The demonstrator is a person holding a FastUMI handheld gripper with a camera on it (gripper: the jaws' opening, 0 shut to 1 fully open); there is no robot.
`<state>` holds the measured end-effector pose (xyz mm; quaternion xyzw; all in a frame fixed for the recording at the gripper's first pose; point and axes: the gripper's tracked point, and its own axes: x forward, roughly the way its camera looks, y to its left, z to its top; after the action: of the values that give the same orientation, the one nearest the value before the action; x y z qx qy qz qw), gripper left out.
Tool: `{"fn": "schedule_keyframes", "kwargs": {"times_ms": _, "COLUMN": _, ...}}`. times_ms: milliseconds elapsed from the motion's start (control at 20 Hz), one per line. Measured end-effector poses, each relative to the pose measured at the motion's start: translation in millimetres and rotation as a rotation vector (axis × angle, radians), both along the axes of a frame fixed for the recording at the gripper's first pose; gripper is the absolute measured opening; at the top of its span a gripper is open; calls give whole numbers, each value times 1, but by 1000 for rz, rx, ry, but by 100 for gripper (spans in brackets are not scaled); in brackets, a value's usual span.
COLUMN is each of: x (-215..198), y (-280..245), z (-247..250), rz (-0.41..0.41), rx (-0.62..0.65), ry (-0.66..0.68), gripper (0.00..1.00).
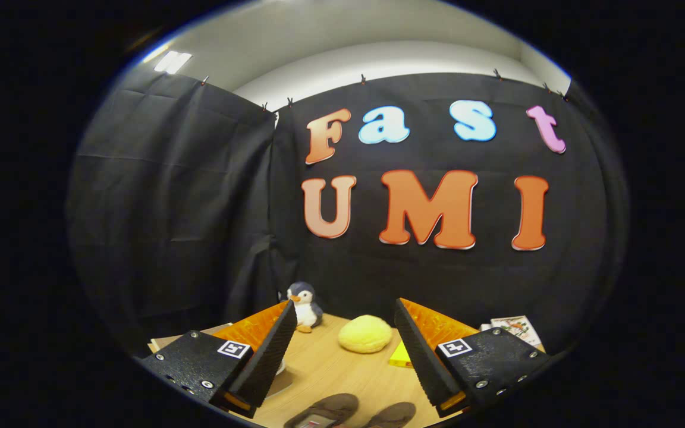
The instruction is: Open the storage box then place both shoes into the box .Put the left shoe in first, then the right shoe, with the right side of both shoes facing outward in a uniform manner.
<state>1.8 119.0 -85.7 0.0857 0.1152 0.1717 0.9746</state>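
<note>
Overhead, claw (342, 333) released, fingers spread above two shoes (324, 410) on one table (330, 365).

Two brown shoes are seen side by side on the wooden table at the bottom centre of the frame, only their upper ends visible. The left-hand shoe (323, 410) is the more exposed and shows a pale insole; the right-hand shoe (391, 414) is partly cut off.
</note>
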Motion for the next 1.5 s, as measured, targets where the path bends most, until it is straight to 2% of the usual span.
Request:
{"fn": "schedule_keyframes", "kwargs": {"times_ms": 300, "x": -20, "y": 65, "z": -60, "rz": 167, "rx": 87, "ry": 223, "gripper": 99}}
{"fn": "schedule_keyframes", "kwargs": {"times_ms": 550, "x": -41, "y": 106, "z": -118, "rz": 264, "rx": 171, "ry": 458, "gripper": 97}}
{"fn": "schedule_keyframes", "kwargs": {"times_ms": 750, "x": -56, "y": 127, "z": -131, "rz": 338, "rx": 262, "ry": 583, "gripper": 98}}
{"fn": "schedule_keyframes", "kwargs": {"times_ms": 950, "x": -74, "y": 153, "z": -155, "rz": 414, "rx": 293, "ry": 700, "gripper": 98}}
{"fn": "schedule_keyframes", "kwargs": {"times_ms": 1250, "x": -88, "y": 177, "z": -179, "rz": 468, "rx": 351, "ry": 824, "gripper": 98}}
{"fn": "schedule_keyframes", "kwargs": {"times_ms": 1500, "x": -94, "y": 189, "z": -196, "rz": 486, "rx": 450, "ry": 916, "gripper": 98}}
